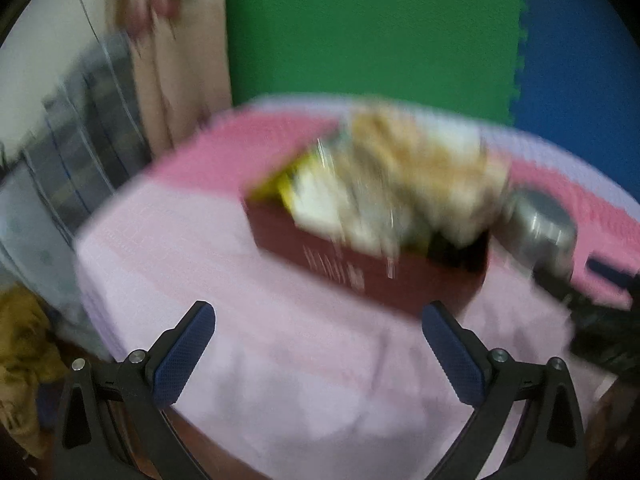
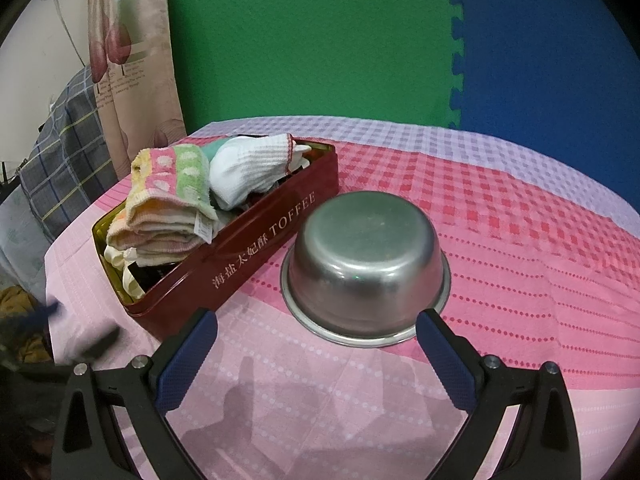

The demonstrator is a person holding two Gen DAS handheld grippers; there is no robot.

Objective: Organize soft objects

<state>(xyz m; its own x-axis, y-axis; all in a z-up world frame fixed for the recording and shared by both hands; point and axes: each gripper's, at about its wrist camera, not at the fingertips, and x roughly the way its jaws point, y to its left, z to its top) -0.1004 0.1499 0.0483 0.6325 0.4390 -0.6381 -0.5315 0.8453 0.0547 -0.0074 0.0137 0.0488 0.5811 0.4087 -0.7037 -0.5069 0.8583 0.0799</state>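
Observation:
A dark red toffee tin (image 2: 256,248) stands on the pink checked tablecloth (image 2: 520,240). It holds a folded pastel towel (image 2: 168,200), a white waffle cloth (image 2: 248,168) and other soft items beneath. An upturned steel bowl (image 2: 366,260) sits right of the tin. My right gripper (image 2: 317,344) is open and empty, just in front of the bowl. In the blurred left wrist view the tin (image 1: 360,264) with cloths (image 1: 400,176) lies ahead, the bowl (image 1: 540,228) to its right. My left gripper (image 1: 319,338) is open and empty, short of the tin.
Green (image 2: 312,40) and blue (image 2: 540,48) foam mats stand behind the table. A floral curtain (image 2: 132,80) and a plaid cloth (image 2: 68,148) are at the left. The table edge drops off left, with yellow cloth (image 1: 20,344) below. A dark blurred shape (image 1: 604,320) is at right.

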